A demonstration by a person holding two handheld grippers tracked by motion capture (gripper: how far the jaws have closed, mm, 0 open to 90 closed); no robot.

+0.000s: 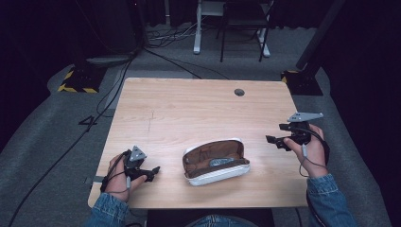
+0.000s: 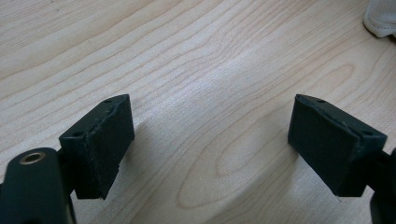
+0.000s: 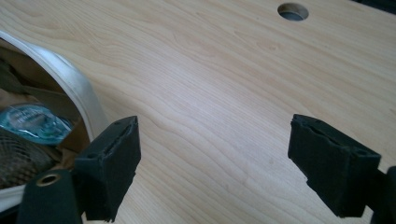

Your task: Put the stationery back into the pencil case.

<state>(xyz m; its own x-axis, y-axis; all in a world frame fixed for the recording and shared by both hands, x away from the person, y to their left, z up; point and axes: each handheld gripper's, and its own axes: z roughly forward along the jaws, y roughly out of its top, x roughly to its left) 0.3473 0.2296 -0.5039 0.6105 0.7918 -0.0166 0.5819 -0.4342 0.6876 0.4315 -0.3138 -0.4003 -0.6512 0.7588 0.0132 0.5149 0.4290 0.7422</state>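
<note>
An open white case [image 1: 215,161] with a brown lining lies near the table's front, between my two grippers. Inside it rests a small clear-blue packet [image 1: 220,161], and the right gripper view has the same packet [image 3: 32,123] beside the case's white rim [image 3: 70,81]. My left gripper [image 1: 153,171] rests low on the wood, left of the case, with its jaws wide apart and nothing between them [image 2: 210,130]. A corner of the case [image 2: 380,18] shows at that view's top right. My right gripper [image 1: 276,133] hovers to the right of the case, open and empty [image 3: 215,140].
The wooden table [image 1: 189,104] has a round cable hole [image 1: 239,92] near its far right edge, also in the right gripper view [image 3: 293,11]. On the grey floor beyond are cables [image 1: 108,90], a yellow-striped stand base [image 1: 78,80] and white desk legs [image 1: 197,33].
</note>
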